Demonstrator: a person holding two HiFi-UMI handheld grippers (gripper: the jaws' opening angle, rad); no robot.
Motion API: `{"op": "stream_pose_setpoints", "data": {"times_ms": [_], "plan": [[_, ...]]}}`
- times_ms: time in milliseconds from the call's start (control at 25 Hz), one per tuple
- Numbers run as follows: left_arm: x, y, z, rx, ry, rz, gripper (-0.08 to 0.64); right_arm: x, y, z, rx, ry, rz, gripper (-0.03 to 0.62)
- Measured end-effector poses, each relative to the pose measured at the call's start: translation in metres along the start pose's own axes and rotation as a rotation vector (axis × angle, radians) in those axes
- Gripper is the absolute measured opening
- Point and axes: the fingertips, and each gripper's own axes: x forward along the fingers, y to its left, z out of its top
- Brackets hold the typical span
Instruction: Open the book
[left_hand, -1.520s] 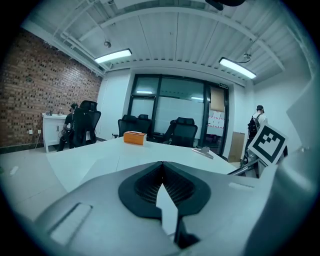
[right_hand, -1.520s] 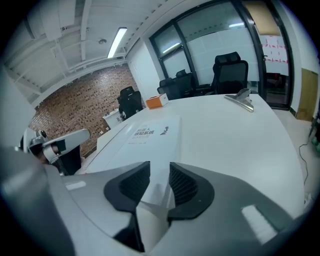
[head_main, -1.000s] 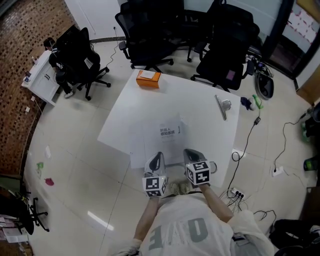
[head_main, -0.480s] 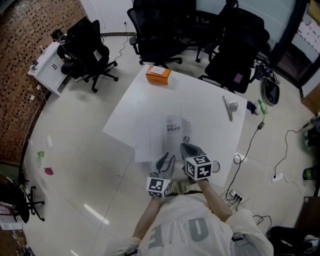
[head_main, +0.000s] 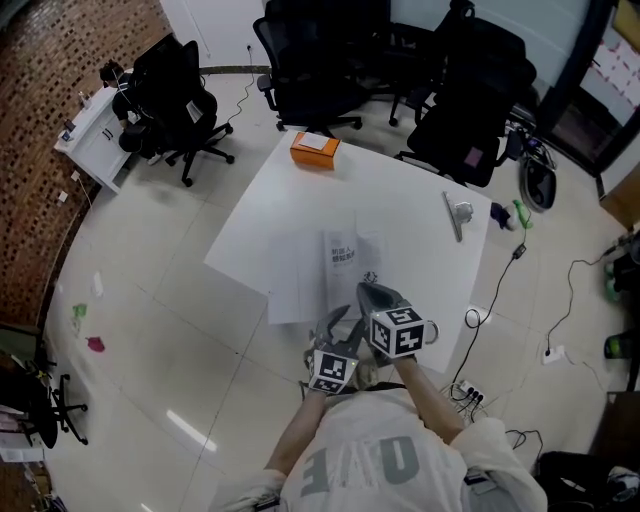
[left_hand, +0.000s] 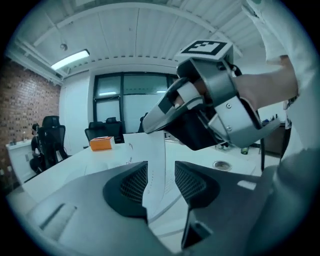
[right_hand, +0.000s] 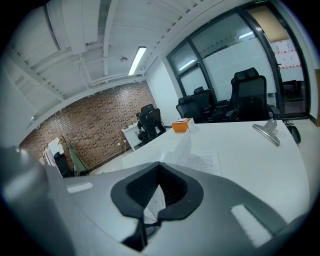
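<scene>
The white book (head_main: 335, 262) lies on the white table (head_main: 400, 190) near its front edge. My right gripper (head_main: 370, 291) is shut on one thin page, which it holds lifted; in the right gripper view the sheet (right_hand: 188, 143) runs out from the shut jaws of that gripper (right_hand: 157, 194). My left gripper (head_main: 341, 320) sits just left of it, jaws opening. In the left gripper view the raised page (left_hand: 156, 155) stands between the parted pads of the left gripper (left_hand: 161, 183) without being pressed, and the right gripper (left_hand: 152, 124) grips the page from above.
An orange box (head_main: 314, 149) sits at the table's far edge. A metal clip (head_main: 455, 213) lies at the right side. Black office chairs (head_main: 310, 60) ring the far side. Cables (head_main: 500, 270) trail on the floor to the right.
My left gripper has shifted right, close under the right one, and its jaws have parted. The right gripper has risen with the page still in it.
</scene>
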Motion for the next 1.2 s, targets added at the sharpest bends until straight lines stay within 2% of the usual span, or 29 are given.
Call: {"op": "stream_pose_setpoints", "data": {"times_ms": [80, 160, 280, 320, 480, 640, 720, 1040, 1120, 1200], "plan": [[0.008, 0.007, 0.002, 0.036, 0.017, 0.046, 0.176, -0.003, 0.001, 0.004, 0.013, -0.010, 0.007, 0.003], [0.015, 0.009, 0.003, 0.077, 0.028, 0.059, 0.175, -0.003, 0.001, 0.007, 0.015, -0.014, 0.011, 0.003], [0.018, 0.004, 0.002, 0.124, 0.038, 0.055, 0.058, -0.005, 0.000, 0.005, 0.027, -0.012, 0.010, 0.003], [0.017, 0.004, 0.003, 0.129, 0.036, 0.061, 0.053, -0.006, 0.000, 0.006, 0.047, -0.016, 0.011, 0.003], [0.010, 0.020, 0.013, 0.129, 0.006, 0.132, 0.012, -0.011, -0.005, 0.018, 0.140, -0.080, 0.027, 0.023], [-0.003, 0.046, 0.019, 0.101, -0.016, 0.233, 0.009, -0.020, -0.014, 0.029, 0.106, -0.167, -0.011, 0.005], [-0.010, 0.057, 0.018, 0.091, -0.019, 0.274, 0.009, -0.017, -0.026, 0.017, 0.090, -0.138, -0.050, 0.005], [-0.040, 0.093, 0.000, -0.001, -0.022, 0.412, 0.018, 0.000, -0.084, -0.072, 0.092, 0.078, -0.213, 0.003], [-0.048, 0.104, -0.012, -0.076, -0.010, 0.455, 0.025, 0.004, -0.088, -0.082, 0.108, 0.107, -0.219, 0.003], [-0.057, 0.116, -0.032, -0.196, 0.015, 0.505, 0.042, 0.010, -0.089, -0.089, 0.110, 0.133, -0.218, 0.003]]}}
